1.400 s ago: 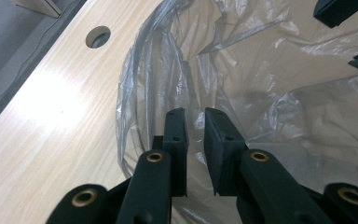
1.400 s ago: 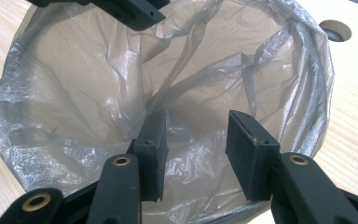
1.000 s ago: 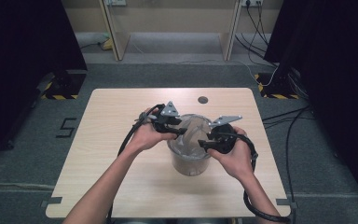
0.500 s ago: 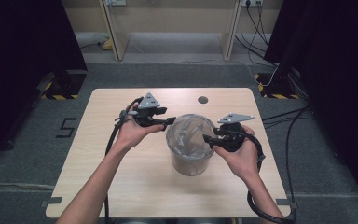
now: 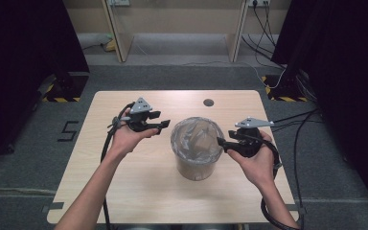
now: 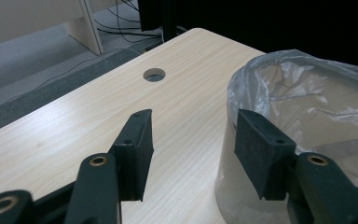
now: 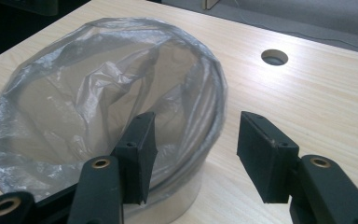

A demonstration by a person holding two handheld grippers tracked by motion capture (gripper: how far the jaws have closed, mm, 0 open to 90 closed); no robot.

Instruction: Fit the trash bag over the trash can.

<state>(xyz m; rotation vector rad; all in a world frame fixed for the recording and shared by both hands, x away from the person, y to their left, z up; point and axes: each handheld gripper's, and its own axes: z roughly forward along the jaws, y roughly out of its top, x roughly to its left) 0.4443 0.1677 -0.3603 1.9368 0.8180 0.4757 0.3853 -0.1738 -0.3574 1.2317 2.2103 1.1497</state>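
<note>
A small round bin stands near the middle of the tabletop, lined with a thin clear plastic bag whose edge is folded out over the rim. The left tool sits just left of the bin, its jaws apart with nothing between them; in the left gripper view the bag's folded edge lies close beside the right-hand jaw but not inside the gap. The right tool sits at the bin's right side. Its jaws have just been opening, and in the right gripper view the rim with the bag over it runs up between them, the pads not pressing on it.

The bag looks light, soft, crinkly and slippery, and it would likely tear or slide off if pulled hard. The bin seems stiff and light, apt to skid on the smooth wood. The best hold is probably the doubled film at the rim, pinched from opposite sides.
</note>
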